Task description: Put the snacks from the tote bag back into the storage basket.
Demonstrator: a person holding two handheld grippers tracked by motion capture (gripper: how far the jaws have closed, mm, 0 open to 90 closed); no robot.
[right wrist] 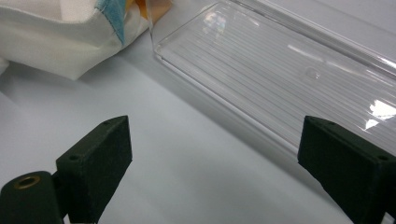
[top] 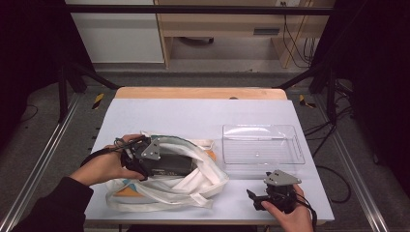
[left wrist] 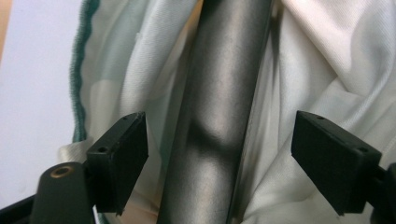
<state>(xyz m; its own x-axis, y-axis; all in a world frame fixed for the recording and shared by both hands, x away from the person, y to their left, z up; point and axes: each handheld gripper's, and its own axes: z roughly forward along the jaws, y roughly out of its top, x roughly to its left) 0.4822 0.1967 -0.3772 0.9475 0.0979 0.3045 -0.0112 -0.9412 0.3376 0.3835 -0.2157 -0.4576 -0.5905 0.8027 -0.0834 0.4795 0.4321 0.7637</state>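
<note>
A: Where's the dark pouch [left wrist: 219, 116]?
B: Inside the white cloth bag [top: 193, 186], between the left tongs [top: 140, 157], which stand apart.
A: Risk?
B: Closing may pinch bag cloth too and drag it. Right tongs [right wrist: 215, 154] gape idle beside the bag, near the clear tray [top: 263, 145].

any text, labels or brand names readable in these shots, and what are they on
None can be read.
The dark object inside the white bag carries a small pale mark in the high view, too small and blurred to read.
In the left gripper view its grey surface shows no print.
The clear tray bears no label; the printed patch on the bag shows colours, no letters.
</note>
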